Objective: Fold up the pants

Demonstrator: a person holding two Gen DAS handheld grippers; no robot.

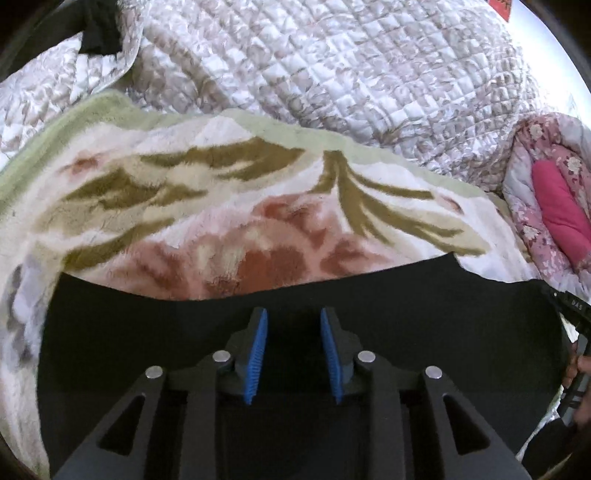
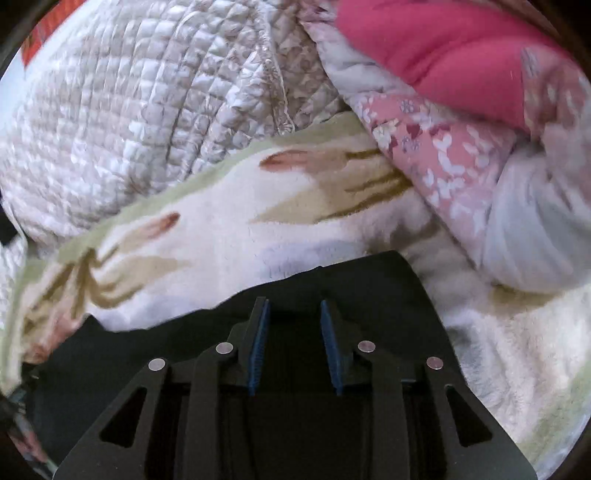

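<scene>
The black pants [image 1: 147,325] lie flat on a fleecy floral blanket [image 1: 221,206], with their far edge running across the left wrist view. My left gripper [image 1: 294,314] hangs over the pants near that edge, open, with nothing between its blue pads [image 1: 258,350]. In the right wrist view the pants [image 2: 369,280] end in a squared corner on the blanket [image 2: 258,236]. My right gripper [image 2: 294,306] is over that corner, open and empty. The right gripper's body [image 1: 576,332] shows at the right edge of the left wrist view.
A quilted white-and-beige bedspread [image 1: 332,74] is piled behind the blanket; it also shows in the right wrist view [image 2: 129,122]. A pink floral comforter [image 2: 461,129] with a bright pink lining is bunched at the right. A dark cloth [image 1: 99,33] lies at the far left.
</scene>
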